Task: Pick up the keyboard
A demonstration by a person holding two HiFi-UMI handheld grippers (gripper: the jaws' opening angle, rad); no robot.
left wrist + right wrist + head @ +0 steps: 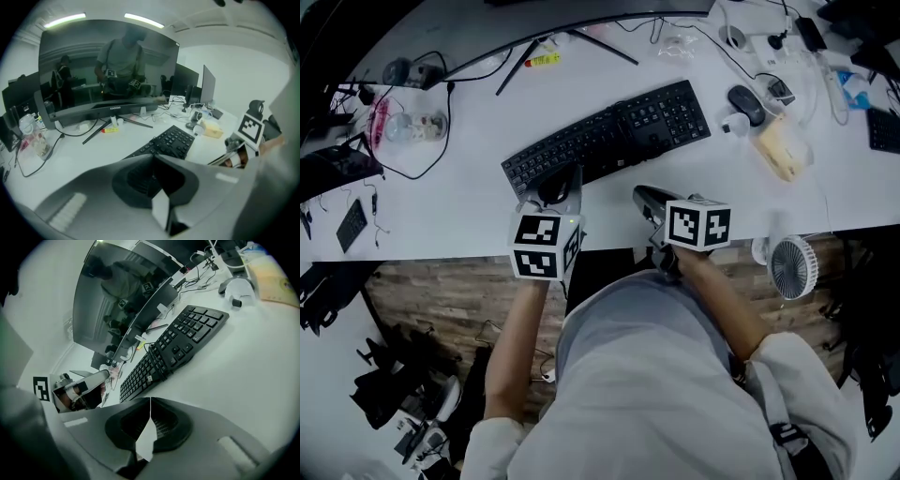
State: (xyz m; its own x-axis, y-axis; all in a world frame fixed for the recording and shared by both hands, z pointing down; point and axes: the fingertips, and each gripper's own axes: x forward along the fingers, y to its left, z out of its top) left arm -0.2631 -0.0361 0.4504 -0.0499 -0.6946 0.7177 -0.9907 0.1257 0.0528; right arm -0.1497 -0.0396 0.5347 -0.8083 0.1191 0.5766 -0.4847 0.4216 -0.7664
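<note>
Head view, looking steeply down. A black keyboard (607, 136) lies diagonally on the white surface (459, 220), its right end farther from the person. The left tool (555, 186) overlaps the keyboard's near edge towards its left end; contact cannot be judged. The right tool (643, 197) sits near the surface's front edge, just short of the keyboard. A dark mouse (747, 103) lies right of the keyboard; a small white fan (791, 266) stands beyond the surface's front edge.
</note>
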